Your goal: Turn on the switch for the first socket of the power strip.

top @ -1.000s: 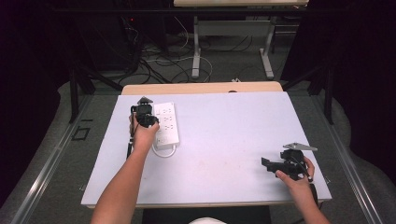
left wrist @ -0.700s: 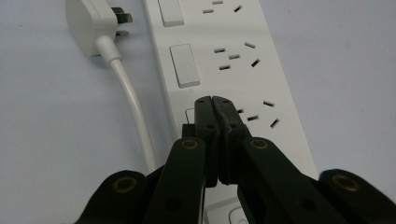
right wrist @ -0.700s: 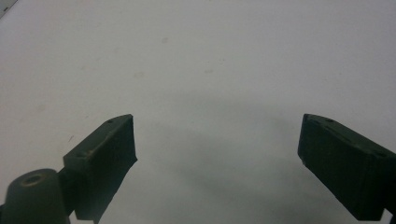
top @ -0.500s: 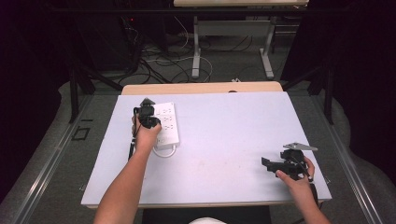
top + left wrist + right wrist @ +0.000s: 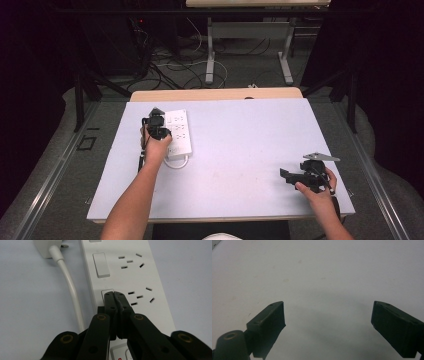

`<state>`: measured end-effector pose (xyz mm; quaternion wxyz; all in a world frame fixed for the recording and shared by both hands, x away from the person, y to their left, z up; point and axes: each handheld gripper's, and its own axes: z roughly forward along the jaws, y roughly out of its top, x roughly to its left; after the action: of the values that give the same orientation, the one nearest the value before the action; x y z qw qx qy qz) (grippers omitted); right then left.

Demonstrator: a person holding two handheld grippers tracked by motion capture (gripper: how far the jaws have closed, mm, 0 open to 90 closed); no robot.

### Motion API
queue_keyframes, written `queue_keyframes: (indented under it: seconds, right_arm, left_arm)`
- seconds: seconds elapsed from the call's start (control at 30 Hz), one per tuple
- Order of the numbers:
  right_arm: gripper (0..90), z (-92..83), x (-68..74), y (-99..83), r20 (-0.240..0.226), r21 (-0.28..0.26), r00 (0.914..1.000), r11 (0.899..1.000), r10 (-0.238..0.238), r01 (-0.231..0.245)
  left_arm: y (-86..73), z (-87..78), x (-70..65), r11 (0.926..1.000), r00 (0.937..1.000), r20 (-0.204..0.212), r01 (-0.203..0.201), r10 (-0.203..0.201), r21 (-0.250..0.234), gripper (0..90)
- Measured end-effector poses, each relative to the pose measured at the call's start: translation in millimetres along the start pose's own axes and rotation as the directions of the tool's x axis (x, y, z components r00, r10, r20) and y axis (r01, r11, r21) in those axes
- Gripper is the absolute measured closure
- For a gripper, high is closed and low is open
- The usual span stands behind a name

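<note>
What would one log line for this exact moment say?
left tool: shut, tips on a rocker switch of the white power strip | right tool: open, nothing between, over the bare table

In the high view, light falls from above onto the pale bench, which reads evenly bright, while the floor and the room around it sink into near black, with a faint purple cast in the dark corners. Shadows on the bench are soft and short. The picture is slightly grainy and soft. In the left gripper view, the white power strip is well lit without harsh glare, and its sockets are sharp; the black jaws close to the lens are a little blurred. In the right gripper view, the bench surface is dimmer and greyish, a broad soft shadow lies between the jaws, and the jaw edges are out of focus.
</note>
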<state>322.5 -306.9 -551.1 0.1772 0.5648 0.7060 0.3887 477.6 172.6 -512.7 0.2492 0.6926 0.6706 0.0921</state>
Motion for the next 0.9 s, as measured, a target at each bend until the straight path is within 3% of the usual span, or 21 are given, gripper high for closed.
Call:
queue_keyframes:
  seconds: [0.3,0.47,0.57,0.9]
  right_arm:
    - [11.2,-0.3,0.1,0.1,0.001,-0.002,1.0,1.0,0.003,-0.003]
    - [11.2,-0.3,0.1,0.0,0.002,-0.002,1.0,1.0,0.004,-0.004]
    - [11.2,-0.3,0.2,0.1,0.001,-0.002,1.0,1.0,0.004,-0.004]
    - [11.3,-0.5,-1.0,0.1,0.006,-0.005,1.0,1.0,0.005,-0.005]
  left_arm:
    - [-3.7,0.3,-4.7,0.9994,0.9992,-0.023,-0.033,0.032,-0.014,90.0]
    - [-7.0,1.1,-4.3,0.9999,0.9997,-0.024,-0.009,0.009,-0.013,90.0]
    - [-7.6,1.2,-4.7,0.9996,0.9995,-0.026,-0.019,0.019,-0.018,90.0]
    - [-8.6,0.5,-2.3,0.9998,1.0,-0.008,0.004,-0.004,-0.022,90.0]
